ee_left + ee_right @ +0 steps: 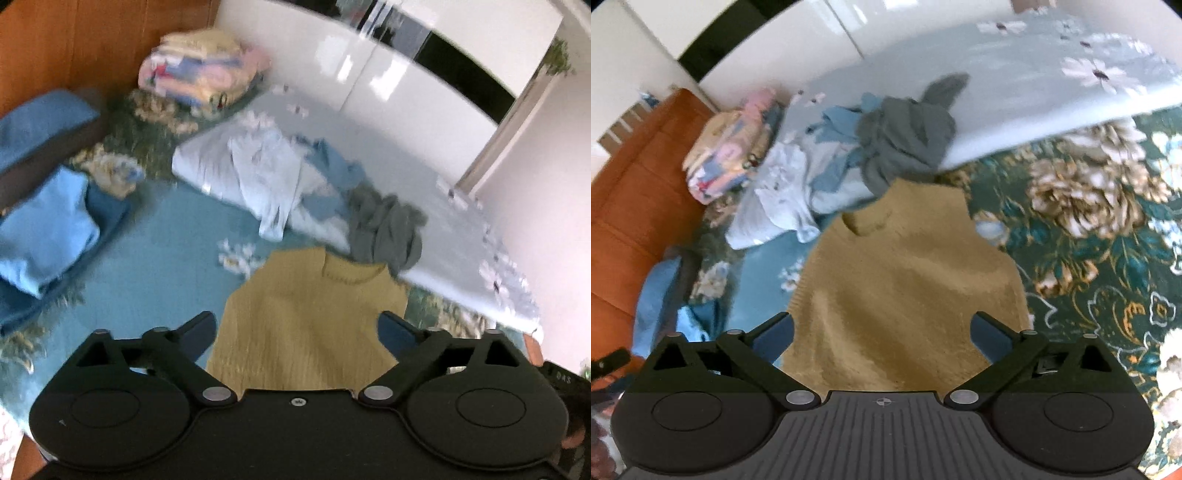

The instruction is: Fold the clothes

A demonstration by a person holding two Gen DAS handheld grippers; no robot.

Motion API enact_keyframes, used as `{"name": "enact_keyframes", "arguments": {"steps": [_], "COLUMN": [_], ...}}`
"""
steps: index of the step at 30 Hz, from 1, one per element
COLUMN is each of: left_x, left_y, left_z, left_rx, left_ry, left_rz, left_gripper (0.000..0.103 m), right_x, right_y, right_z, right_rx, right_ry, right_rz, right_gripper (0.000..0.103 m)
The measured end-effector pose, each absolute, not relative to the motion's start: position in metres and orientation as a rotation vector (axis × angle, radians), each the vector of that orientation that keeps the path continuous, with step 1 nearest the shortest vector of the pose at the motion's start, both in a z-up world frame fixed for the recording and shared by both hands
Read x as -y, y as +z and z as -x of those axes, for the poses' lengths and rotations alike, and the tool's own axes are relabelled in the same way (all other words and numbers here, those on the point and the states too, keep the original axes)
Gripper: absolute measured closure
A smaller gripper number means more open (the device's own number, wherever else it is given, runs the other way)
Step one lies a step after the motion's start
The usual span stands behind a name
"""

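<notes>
A mustard-yellow knitted sweater (306, 317) lies flat on the teal floral bedspread (162, 236), sleeves tucked in, neckline away from me. It also shows in the right wrist view (908, 288). My left gripper (299, 328) is open above its lower part, empty. My right gripper (882, 328) is open above the same sweater, empty. Beyond the sweater lie a crumpled grey garment (384, 229), a blue garment (336, 173) and a pale blue garment (269, 177). The right wrist view shows the grey garment (908, 129) too.
A pale flowered quilt (436, 236) lies under the loose clothes. Folded blue items (48, 229) sit at the left. A stack of folded colourful bedding (207, 70) stands by the orange wooden headboard (92, 40). White wardrobe doors (388, 70) stand behind the bed.
</notes>
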State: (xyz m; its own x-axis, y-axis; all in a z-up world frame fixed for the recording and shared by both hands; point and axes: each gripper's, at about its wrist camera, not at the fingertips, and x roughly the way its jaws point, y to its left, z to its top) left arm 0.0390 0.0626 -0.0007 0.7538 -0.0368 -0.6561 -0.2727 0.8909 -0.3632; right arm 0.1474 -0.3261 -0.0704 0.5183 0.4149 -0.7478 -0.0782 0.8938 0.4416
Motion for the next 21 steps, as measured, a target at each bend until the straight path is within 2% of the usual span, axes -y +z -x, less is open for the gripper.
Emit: {"name": "enact_keyframes", "arguments": {"steps": [9,21], "left_x": [-0.069,-0.081], "left_y": [0.018,0.016], "left_z": [-0.010,0.022], "left_rx": [-0.541,-0.440], "left_ry": [0.047,-0.002], "left_rz": [0.331,0.336], "left_gripper": [0.002,0.002], "right_x": [0.309,0.292], "right_y": [-0.027,-0.003], "right_z": [-0.107,-0.053], "right_rx": [-0.799,-0.748], "right_ry": [0.259,0.211], "right_rz": [-0.370,-0.283], "right_gripper": [0.000,0.000]}}
